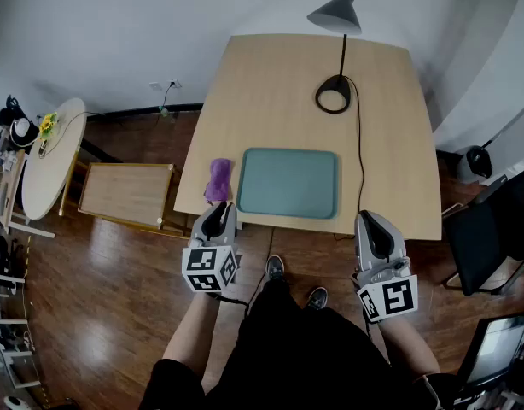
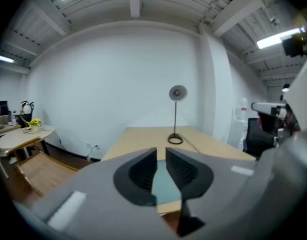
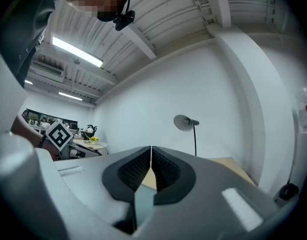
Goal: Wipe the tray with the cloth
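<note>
Holding both tongs just short of the counter

I am holding my left tongs with the jaws nearly together, a thin slit showing between them, and my right tongs with the tips touching; neither is gripping anything. The teal tray is lying flat near the counter's front edge, the purple cloth sitting just beside its left side.

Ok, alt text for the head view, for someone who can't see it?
A teal rectangular tray lies near the front edge of a light wooden table, a crumpled purple cloth just left of it and a black desk lamp behind. The left gripper and right gripper hover by the near edge, touching nothing.
</note>
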A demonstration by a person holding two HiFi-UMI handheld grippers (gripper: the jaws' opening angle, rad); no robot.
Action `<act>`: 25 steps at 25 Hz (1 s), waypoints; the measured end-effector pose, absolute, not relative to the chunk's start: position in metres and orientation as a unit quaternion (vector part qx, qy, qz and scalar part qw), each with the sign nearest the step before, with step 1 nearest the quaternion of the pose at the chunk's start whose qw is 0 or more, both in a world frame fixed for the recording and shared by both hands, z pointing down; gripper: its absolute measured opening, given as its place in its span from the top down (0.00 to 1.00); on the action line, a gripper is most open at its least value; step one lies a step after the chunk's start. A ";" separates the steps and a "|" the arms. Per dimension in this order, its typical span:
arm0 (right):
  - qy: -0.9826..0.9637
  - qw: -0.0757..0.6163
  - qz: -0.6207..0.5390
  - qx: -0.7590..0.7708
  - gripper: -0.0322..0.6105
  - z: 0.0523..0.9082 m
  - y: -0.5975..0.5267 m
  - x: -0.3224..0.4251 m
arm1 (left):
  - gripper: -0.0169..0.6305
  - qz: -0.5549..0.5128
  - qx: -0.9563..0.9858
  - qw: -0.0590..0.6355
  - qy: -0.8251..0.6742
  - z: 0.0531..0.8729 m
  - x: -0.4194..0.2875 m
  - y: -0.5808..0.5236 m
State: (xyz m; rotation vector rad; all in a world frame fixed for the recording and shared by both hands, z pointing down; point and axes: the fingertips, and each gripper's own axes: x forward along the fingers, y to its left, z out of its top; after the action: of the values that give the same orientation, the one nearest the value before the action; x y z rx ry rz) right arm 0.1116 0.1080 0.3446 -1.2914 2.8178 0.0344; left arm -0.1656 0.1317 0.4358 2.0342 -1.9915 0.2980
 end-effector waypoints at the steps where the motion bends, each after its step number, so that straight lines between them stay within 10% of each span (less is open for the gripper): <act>1: 0.907 0.011 0.012 -0.421 0.94 0.353 0.098 0.111 | 0.86 0.115 0.688 0.147 -0.701 0.450 -0.186 0.122; 9: 0.887 -0.105 -0.075 -0.444 0.94 0.465 0.012 0.087 | 0.70 0.277 0.622 0.265 -0.683 0.605 -0.296 0.041; 25: 0.762 -0.345 -0.272 -0.475 0.79 0.657 -0.031 0.095 | 0.80 0.293 0.643 0.402 -0.582 0.674 -0.313 0.033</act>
State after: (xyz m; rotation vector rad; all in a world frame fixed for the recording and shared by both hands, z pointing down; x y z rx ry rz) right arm 0.0950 -0.0308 0.6569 -1.9476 3.1229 -1.1153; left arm -0.3127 0.0330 0.6744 1.6239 -1.4714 0.7411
